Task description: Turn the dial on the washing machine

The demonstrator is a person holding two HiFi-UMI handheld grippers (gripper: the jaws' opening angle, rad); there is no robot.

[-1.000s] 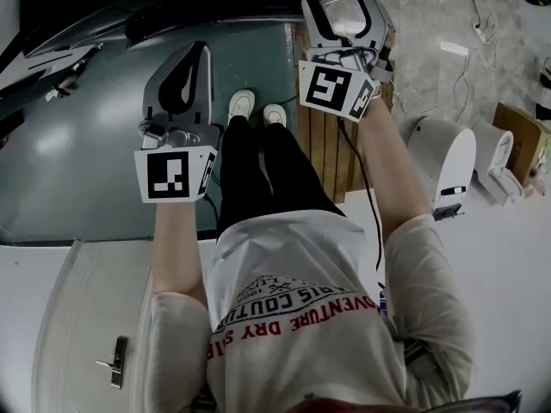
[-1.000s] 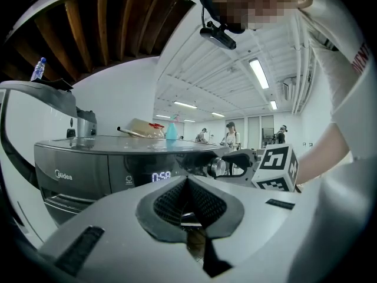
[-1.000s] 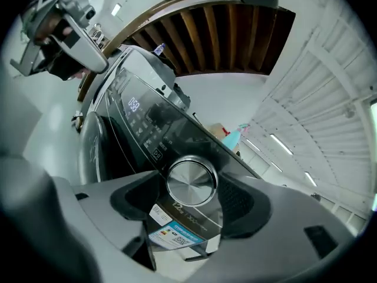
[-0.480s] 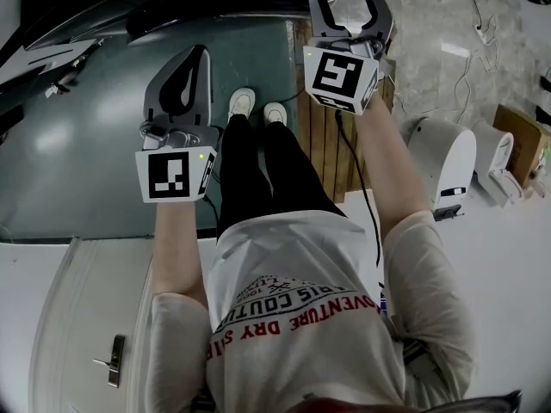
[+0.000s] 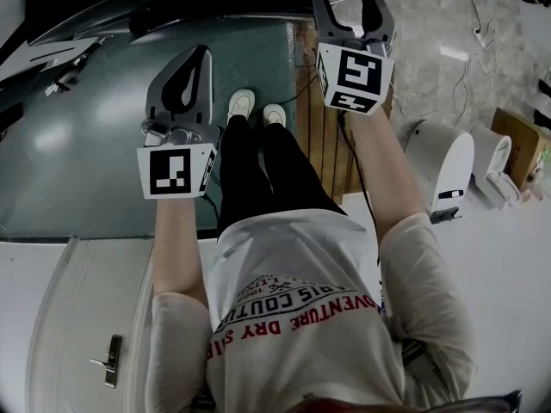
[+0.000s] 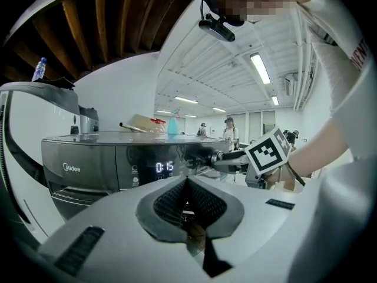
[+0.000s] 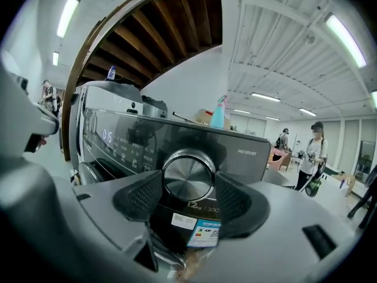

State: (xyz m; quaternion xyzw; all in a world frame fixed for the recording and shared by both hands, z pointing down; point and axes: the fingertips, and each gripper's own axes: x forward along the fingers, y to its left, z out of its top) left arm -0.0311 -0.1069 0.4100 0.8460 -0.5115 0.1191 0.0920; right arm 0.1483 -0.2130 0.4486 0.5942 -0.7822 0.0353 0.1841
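the dark washing machine (image 7: 253, 152) stands in front of the person (image 5: 301, 299). its front panel carries a lit display (image 6: 164, 167) toward the left end and the round metal dial (image 7: 188, 174) toward the right end. the right gripper (image 7: 188, 188) has just been closing, and its pads (image 7: 138, 196) press the dial's two sides, gripping it. the left gripper (image 6: 187, 181) hovers short of the panel's left part, fingers together, holding nothing. a blue spray bottle (image 7: 219, 114) stands on the machine's top. stickers (image 7: 205, 232) sit just below the dial, between the jaws.
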